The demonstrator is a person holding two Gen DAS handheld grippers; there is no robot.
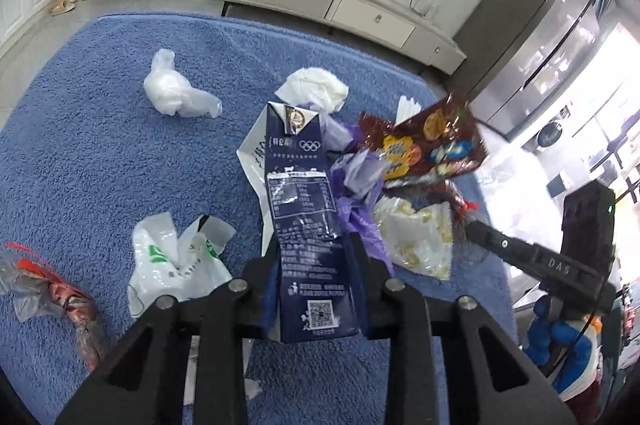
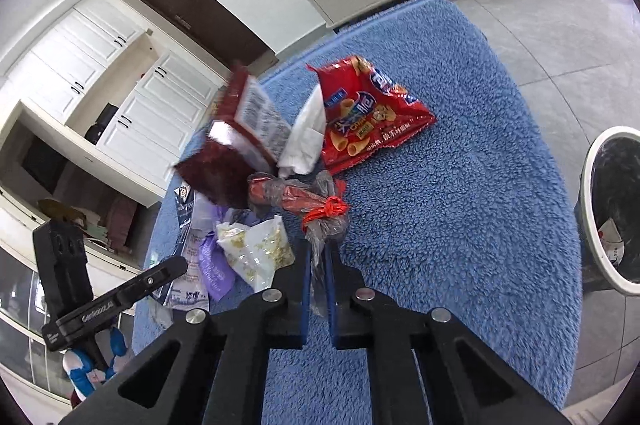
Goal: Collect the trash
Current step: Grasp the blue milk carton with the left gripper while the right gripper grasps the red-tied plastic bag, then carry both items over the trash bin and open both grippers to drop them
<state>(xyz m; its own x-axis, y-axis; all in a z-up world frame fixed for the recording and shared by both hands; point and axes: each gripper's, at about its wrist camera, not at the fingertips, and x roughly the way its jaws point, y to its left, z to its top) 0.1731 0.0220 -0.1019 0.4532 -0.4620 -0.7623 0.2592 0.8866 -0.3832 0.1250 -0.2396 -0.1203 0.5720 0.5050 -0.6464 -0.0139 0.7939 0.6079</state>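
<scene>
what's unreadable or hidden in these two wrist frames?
- Left wrist view: base of the dark blue carton is hidden behind the left gripper.
- Right wrist view: trash bin is cut off by the frame edge.
- Both views: the dark red snack pack is motion-blurred and its print unreadable.

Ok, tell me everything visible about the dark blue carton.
The carton is a tall, flattened dark blue drink box, glossy and creased, with white print, Olympic rings near its folded top and a QR code at its base. The left gripper clamps its lower part; its top lies toward the tissue, over purple plastic.
</scene>
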